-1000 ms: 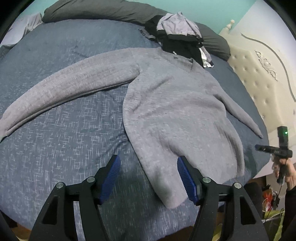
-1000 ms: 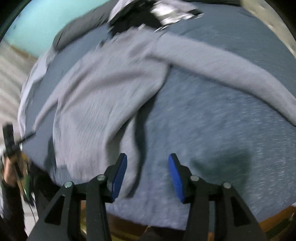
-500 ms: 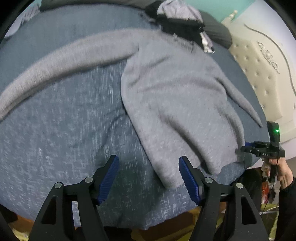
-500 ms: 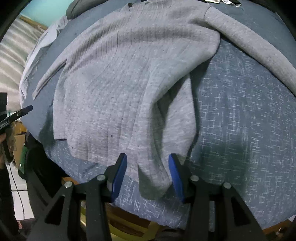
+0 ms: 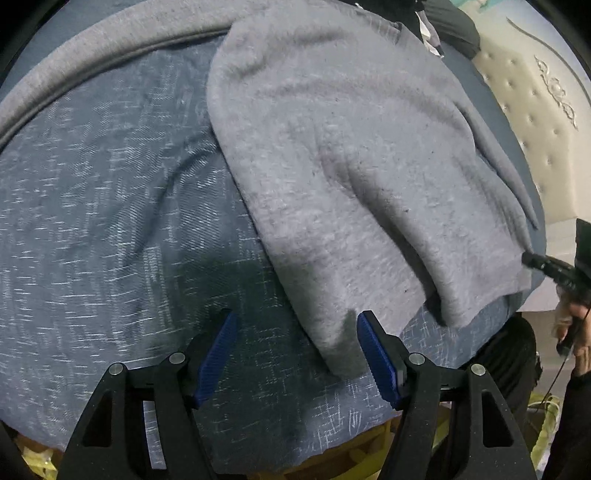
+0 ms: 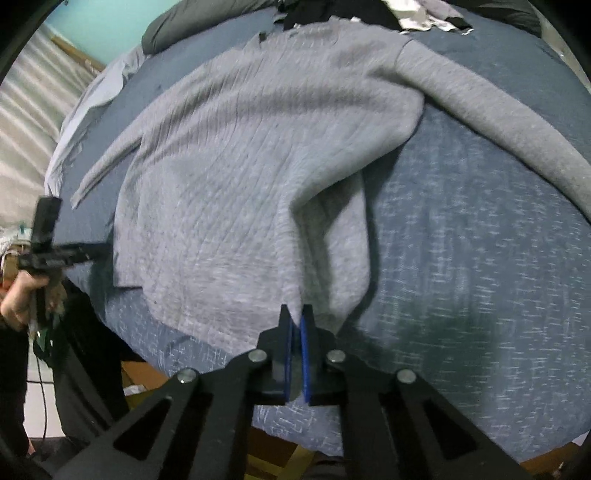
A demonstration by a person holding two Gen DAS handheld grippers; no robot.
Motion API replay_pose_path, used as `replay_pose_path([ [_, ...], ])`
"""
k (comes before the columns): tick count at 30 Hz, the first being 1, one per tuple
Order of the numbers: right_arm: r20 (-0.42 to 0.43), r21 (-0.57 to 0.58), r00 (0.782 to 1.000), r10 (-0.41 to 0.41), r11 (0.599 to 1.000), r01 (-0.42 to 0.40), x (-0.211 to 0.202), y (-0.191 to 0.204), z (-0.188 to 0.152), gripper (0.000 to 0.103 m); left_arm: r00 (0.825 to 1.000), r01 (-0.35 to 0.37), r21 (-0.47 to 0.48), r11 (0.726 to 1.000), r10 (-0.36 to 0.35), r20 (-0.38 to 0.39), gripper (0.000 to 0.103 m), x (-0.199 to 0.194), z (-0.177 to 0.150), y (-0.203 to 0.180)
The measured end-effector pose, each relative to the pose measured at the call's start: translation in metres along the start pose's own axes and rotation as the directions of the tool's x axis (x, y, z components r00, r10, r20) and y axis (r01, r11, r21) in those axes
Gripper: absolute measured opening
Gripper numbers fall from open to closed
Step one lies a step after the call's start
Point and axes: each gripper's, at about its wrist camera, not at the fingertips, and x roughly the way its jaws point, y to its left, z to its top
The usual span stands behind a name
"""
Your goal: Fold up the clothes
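Observation:
A grey sweater (image 5: 351, 147) lies spread on the blue bed cover (image 5: 110, 221), one long sleeve (image 5: 92, 66) stretched out to the left. My left gripper (image 5: 295, 317) is open low over the cover, and a corner of the hem lies between its blue pads, near the right one, untouched. In the right wrist view my right gripper (image 6: 297, 317) is shut on a raised fold of the sweater (image 6: 240, 166) at its hem. Each gripper also shows in the other's view: the right gripper (image 5: 550, 266) at the hem's far corner, the left gripper (image 6: 62, 254) in a hand.
A cream tufted headboard (image 5: 535, 110) stands at the right. A pile of other clothes (image 6: 424, 14) and a dark pillow (image 6: 177, 29) lie at the far side. The bed's near edge drops just below both grippers, with a wooden frame under it.
My left gripper has sunk toward the hem corner, still open. My right gripper has moved onto the hem and its jaws have shut on a fold of it.

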Motion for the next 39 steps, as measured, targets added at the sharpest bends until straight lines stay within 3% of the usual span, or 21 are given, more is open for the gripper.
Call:
replay_pose_path([
  [6,0.055,0.028,0.998,0.022,0.999,-0.023,-0.024,-0.007,0.003,0.003,0.998,0.044,0.011,0.999,-0.044,0.041,0.068,-0.002,0.000,-0.009],
  [9,0.076,0.026,0.997,0.025,0.999,-0.027,-0.033,-0.005,0.005,0.003,0.996,0.063,0.018,0.998,-0.064,0.055,0.055,-0.005,0.002,-0.015],
  [18,0.100,0.035,0.995,0.028,0.999,-0.031,-0.046,-0.006,0.010,0.003,0.998,0.062,0.012,0.998,-0.062,0.020,0.055,0.011,-0.001,-0.018],
  [19,0.101,0.036,0.995,0.028,0.999,-0.032,-0.047,-0.006,0.011,0.003,0.999,0.049,0.022,0.999,-0.049,0.015,0.047,0.013,0.000,-0.018],
  [20,0.101,0.038,0.994,0.028,0.999,-0.032,-0.047,-0.006,0.011,0.003,0.999,0.035,0.039,0.999,-0.036,0.011,0.030,0.014,-0.001,-0.021],
  [23,0.107,0.040,0.994,0.028,0.999,-0.033,-0.052,-0.005,0.012,0.003,0.999,0.032,0.055,0.998,-0.032,0.014,0.009,0.013,-0.002,-0.026],
  [24,0.110,0.039,0.994,0.027,0.999,-0.032,-0.054,-0.005,0.013,0.003,0.999,0.036,0.061,0.997,-0.037,0.024,0.006,0.008,-0.002,-0.027],
  [32,0.131,0.015,0.991,0.014,1.000,-0.016,-0.084,-0.004,0.018,0.003,0.991,0.044,0.143,0.989,-0.061,0.115,0.003,-0.055,0.001,-0.028],
  [39,0.125,0.008,0.992,-0.014,1.000,0.013,-0.098,-0.013,0.016,0.003,0.969,0.034,0.215,0.976,-0.084,0.230,0.003,-0.124,0.002,-0.039],
])
